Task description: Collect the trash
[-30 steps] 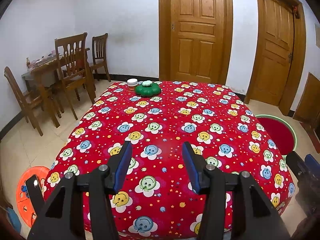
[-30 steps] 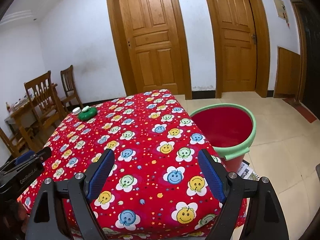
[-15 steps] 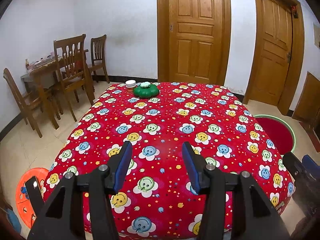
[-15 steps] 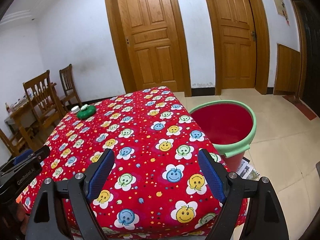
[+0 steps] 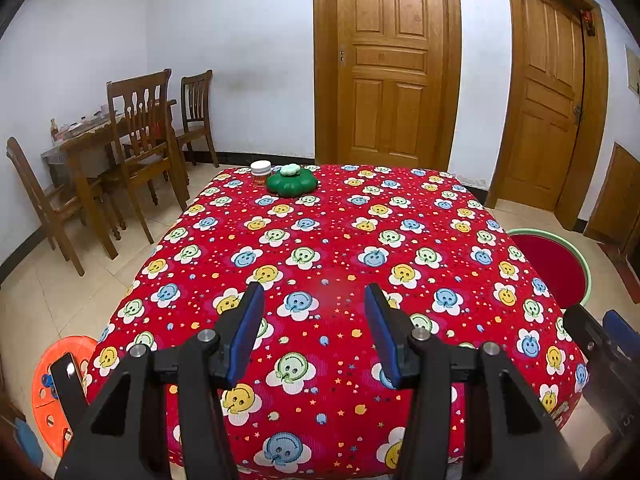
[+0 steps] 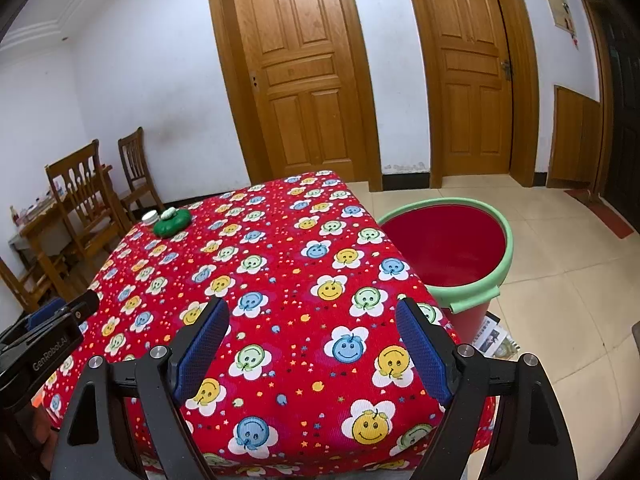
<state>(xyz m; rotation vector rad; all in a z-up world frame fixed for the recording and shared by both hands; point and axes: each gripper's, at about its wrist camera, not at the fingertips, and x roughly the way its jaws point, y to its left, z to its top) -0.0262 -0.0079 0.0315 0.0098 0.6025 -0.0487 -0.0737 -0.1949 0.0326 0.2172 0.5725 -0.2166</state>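
At the near edge of the table (image 5: pixel 400 216), you are holding both grippers above the red flowered cloth, and the bucket (image 6: pixel 472 292) is standing on the floor just beside the table's right side. At the far left corner, the green flower-shaped dish (image 5: pixel 292 184) and the white-capped jar (image 5: pixel 260 173) are sitting touching or nearly so, well apart from both tools. The left gripper (image 5: pixel 314 338) is hanging half open and carrying nothing; the right gripper (image 6: pixel 312 356) is gaping wider, also carrying nothing. Judging by the angles, the left is sitting nearer those items, while the right is sitting nearer the bucket.
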